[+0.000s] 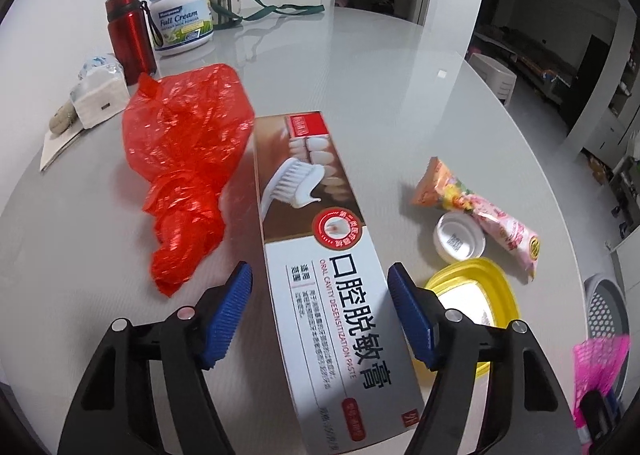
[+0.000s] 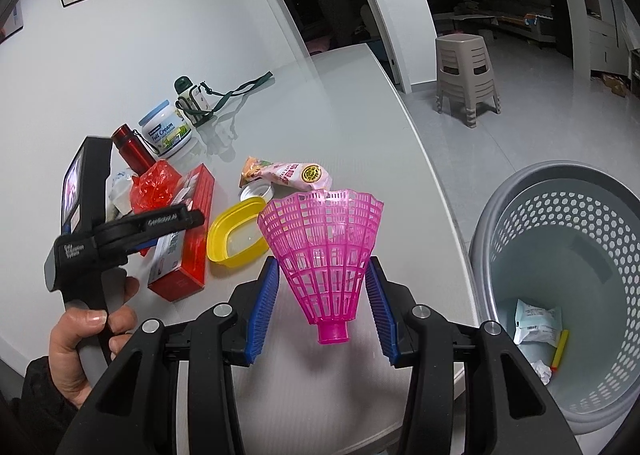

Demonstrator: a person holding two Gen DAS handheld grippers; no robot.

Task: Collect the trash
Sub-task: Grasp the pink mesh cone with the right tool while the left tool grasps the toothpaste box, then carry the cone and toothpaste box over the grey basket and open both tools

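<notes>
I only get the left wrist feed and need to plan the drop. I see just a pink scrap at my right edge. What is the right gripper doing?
Observer: The right gripper is shut on a pink mesh cone, holding it above the table near its edge.
Operator: Is the bin empty?
Observer: No. The grey basket holds a pale packet, a yellow stick and crumpled paper.
Operator: What about the side of my box that I can't see?
Observer: The toothpaste box has a red long side.
</notes>
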